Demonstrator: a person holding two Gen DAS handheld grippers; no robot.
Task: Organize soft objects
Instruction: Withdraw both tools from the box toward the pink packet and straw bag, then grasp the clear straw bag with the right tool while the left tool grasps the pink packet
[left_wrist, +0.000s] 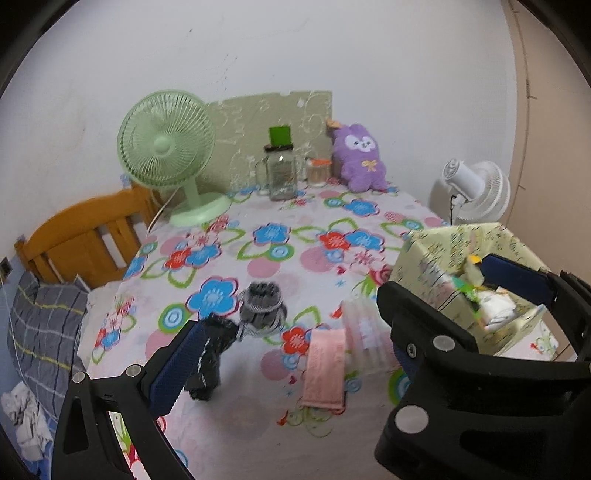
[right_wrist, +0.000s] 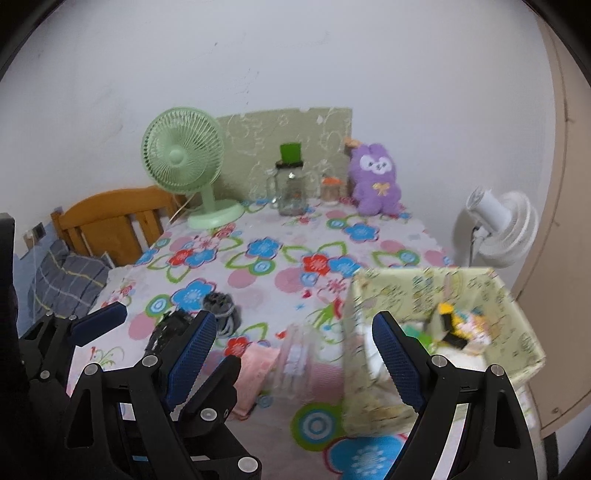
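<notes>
Soft items on the tablecloth (left_wrist: 258, 266): pink cloth (left_wrist: 325, 369) flat near the front edge, pale folded piece (left_wrist: 364, 332) just right of it, touching; grey roll (left_wrist: 262, 306) and dark sock (left_wrist: 210, 354) to the left. All lie within short reach of the box (right_wrist: 424, 295), probably staged for loading. Box already holds several small soft pieces, yellow, black and white; contents blurred. Left gripper (left_wrist: 295, 332) spread wide, empty, above the pink cloth. Right gripper (right_wrist: 295, 347) spread, empty, beside the box's near wall.
</notes>
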